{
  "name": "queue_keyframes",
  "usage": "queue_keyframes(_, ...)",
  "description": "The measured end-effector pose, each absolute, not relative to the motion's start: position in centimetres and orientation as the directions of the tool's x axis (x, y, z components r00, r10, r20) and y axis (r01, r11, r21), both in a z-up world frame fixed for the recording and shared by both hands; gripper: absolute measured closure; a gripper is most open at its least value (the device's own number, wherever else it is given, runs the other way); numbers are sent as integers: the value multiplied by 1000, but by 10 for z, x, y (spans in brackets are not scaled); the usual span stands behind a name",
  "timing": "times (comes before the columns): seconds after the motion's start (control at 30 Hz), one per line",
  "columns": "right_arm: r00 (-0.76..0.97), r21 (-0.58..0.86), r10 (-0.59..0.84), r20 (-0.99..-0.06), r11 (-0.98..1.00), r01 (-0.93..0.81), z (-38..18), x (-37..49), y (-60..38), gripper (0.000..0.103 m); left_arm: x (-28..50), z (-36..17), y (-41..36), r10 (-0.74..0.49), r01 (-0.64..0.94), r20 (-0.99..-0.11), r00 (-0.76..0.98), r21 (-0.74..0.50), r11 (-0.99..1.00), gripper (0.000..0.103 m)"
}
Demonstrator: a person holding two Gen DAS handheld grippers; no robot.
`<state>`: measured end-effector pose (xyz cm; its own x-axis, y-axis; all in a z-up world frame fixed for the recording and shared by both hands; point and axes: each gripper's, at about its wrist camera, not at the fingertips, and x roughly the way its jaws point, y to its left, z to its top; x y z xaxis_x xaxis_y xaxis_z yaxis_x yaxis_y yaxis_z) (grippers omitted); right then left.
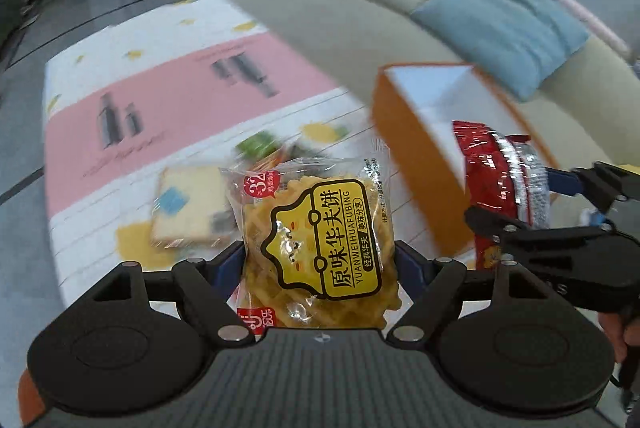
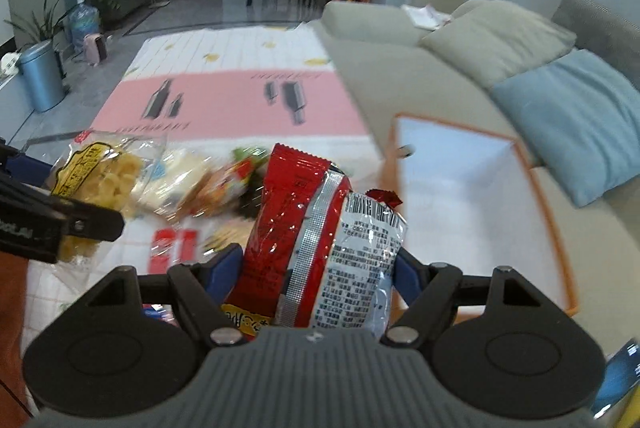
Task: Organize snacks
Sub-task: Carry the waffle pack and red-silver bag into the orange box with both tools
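My left gripper (image 1: 320, 260) is shut on a clear waffle-biscuit packet with a yellow label (image 1: 320, 244), held above the table. My right gripper (image 2: 318, 268) is shut on a red and silver snack packet (image 2: 320, 228), also held up. That packet shows at the right of the left wrist view (image 1: 496, 180), and the waffle packet at the left of the right wrist view (image 2: 100, 180). An open orange box with a white inside (image 2: 472, 196) stands ahead and to the right, also seen in the left wrist view (image 1: 424, 132).
Several loose snack packets (image 2: 208, 188) lie on the white and pink tablecloth (image 2: 224, 108), among them a pale cake slice (image 1: 192, 208). A grey sofa (image 2: 400, 68) with a blue cushion (image 2: 580, 120) runs behind the box. Chairs and a bin stand far back.
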<state>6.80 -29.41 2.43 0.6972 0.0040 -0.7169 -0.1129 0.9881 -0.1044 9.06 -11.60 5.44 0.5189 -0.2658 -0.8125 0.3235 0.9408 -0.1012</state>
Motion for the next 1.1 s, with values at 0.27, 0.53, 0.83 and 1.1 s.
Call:
queue_keyframes(0.27, 687, -105, -52, -725, 994, -36, 32, 94, -385, 27, 122, 68, -198, -363, 424, -813, 455, -161, 892, 14)
queue_keyframes(0.53, 639, -162, -102, -762, 986, -35, 7, 127, -438, 27, 163, 64, -269, -401, 460, -837, 373, -208, 863, 14)
queue_keyframes(0.83, 544, -116, -46, -838, 989, -94, -36, 159, -463, 27, 202, 17, -327, -355, 478, -893, 278, -192, 857, 14)
queue_keyframes(1.1, 445, -90, -13, -895, 984, -152, -61, 178, -477, 27, 226, -21, -350, -270, 500, -936, 224, -127, 857, 14)
